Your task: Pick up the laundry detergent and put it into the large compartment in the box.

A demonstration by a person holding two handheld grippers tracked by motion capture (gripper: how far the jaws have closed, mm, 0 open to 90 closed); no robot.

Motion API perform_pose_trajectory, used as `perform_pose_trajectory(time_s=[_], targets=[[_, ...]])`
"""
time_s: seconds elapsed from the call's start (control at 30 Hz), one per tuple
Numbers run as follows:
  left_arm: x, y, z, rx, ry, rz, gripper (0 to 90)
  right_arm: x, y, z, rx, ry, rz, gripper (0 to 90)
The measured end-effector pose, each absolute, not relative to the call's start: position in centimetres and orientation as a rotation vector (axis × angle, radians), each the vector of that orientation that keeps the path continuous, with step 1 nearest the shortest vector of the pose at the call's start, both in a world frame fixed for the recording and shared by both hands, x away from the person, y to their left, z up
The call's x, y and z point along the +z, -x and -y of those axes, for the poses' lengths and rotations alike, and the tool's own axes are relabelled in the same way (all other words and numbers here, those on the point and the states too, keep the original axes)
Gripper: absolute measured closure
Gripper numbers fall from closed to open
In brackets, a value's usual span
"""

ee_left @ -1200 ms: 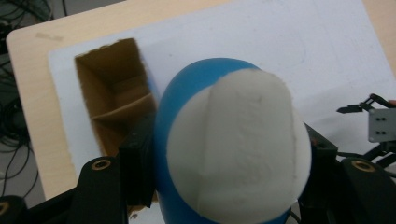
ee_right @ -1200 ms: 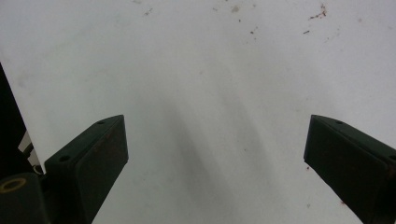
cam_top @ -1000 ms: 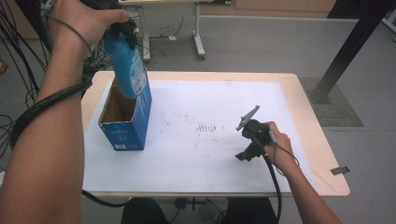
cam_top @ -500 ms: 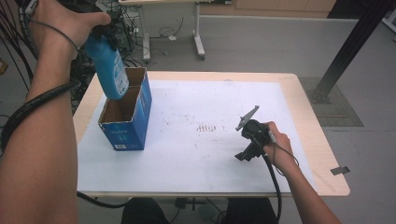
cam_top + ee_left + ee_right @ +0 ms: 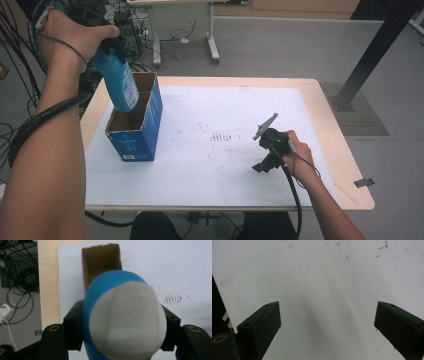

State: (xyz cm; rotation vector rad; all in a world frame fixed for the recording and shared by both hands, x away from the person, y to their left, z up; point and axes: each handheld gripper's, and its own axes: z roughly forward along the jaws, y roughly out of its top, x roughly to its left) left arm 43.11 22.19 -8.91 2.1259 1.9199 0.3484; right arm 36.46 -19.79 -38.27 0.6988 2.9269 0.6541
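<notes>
Since a second ago the bottle (image 5: 118, 85) has risen: then its lower half sat inside the box (image 5: 135, 131), half a second ago it was partly out, and now only its base overlaps the open top at the upper left of the high view. I judge this to be the bottle being drawn out of the box, nearly clear; the lift probably needs a little more height before it can travel sideways without catching the cardboard rim.

The left claw (image 5: 107, 44) is clamped on the bottle near its upper end. In the left gripper view the black jaws press on both sides of the blue body, with the white cap (image 5: 126, 320) facing the camera at the frame's centre and the box mouth above it, so the bottle hangs below the claw, tilted.

The right claw (image 5: 325, 325) stands with its jaws wide apart and nothing between them, over the white sheet (image 5: 210, 165) on the bench (image 5: 345, 175). In the high view it sits at the lower right, unmoved, well apart from the box.
</notes>
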Motion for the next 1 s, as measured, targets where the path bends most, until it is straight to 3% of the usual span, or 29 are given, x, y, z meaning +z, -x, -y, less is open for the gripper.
perform_pose_trajectory(time_s=[1.0], targets=[[-16.4,-43.8,-23.1,0.264,-2.166,-1.949,37.6,-38.9,-36.5,19.1,0.640,-0.697,-2.948,6.8]])
